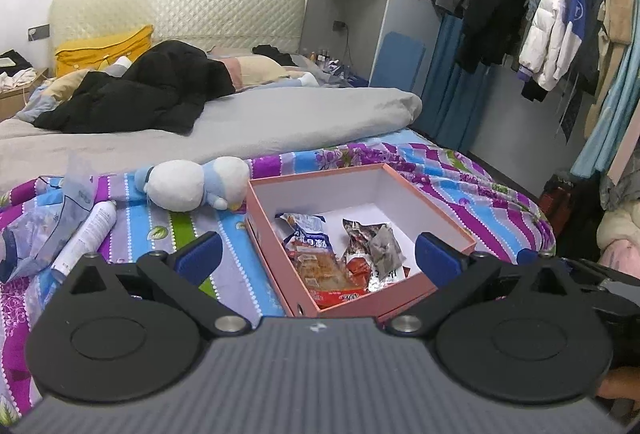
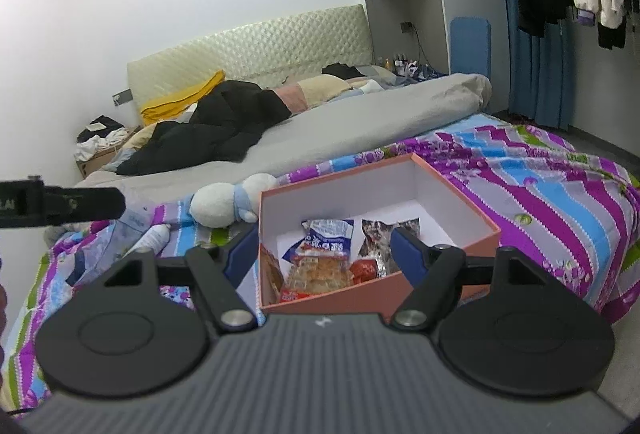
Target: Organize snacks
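Snacks sit packed in the pink box (image 1: 360, 298) on the striped bedspread (image 1: 160, 210). From the left wrist, the left gripper (image 1: 318, 254) hovers just before the box's near wall, its blue fingers (image 1: 200, 252) wide apart and holding nothing. Inside lie a blue-and-orange cracker pack (image 1: 316, 254), touching a silvery crinkled packet (image 1: 380, 242) and a small red packet (image 1: 358, 266) beside it. A plush toy (image 1: 192, 184) lies just left of the box, and a white bottle (image 1: 88, 234) farther left.

From the right wrist, the right gripper (image 2: 322, 254) also faces the box (image 2: 340, 298), fingers (image 2: 406, 258) spread and empty. The cracker pack (image 2: 320, 258) lies toward the near left corner, with the silvery packet (image 2: 380, 234) to its right.

These packs look light, soft and crackly; the film is probably slippery and the crackers likely brittle, so a gentle pinch on a sealed end or crimped edge would suit better than squeezing the middle. The box looks like stiff card, best taken by a wall.
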`<state>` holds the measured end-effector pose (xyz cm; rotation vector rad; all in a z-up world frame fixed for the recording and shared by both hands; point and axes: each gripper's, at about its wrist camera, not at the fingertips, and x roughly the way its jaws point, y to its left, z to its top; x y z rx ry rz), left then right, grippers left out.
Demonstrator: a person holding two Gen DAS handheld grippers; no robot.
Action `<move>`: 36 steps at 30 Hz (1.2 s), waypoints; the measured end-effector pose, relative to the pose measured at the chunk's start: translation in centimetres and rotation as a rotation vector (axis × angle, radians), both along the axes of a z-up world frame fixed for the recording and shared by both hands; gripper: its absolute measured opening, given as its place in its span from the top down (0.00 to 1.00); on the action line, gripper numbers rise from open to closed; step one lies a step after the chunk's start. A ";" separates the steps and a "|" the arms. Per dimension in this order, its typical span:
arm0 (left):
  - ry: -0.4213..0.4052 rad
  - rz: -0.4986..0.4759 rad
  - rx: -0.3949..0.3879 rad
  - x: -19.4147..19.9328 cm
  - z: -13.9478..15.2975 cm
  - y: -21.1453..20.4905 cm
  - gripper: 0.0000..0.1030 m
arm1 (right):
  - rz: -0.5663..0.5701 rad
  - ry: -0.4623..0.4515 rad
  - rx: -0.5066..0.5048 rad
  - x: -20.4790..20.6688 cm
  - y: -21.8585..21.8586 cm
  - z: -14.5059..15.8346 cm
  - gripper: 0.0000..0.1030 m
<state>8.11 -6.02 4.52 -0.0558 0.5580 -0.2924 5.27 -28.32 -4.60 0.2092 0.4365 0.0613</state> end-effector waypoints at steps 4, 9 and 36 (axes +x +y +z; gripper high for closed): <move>0.007 0.024 0.009 -0.1 -1.1 -0.1 0.00 | -0.001 0.011 0.008 -0.1 -0.1 -1.0 0.28; 0.018 0.049 0.018 -0.1 -1.7 -0.1 0.00 | 0.005 0.017 -0.002 -0.5 0.0 -1.6 0.28; 0.051 0.073 0.024 -0.1 -2.9 0.2 0.00 | -0.064 0.008 0.012 -1.0 -0.7 -1.8 0.00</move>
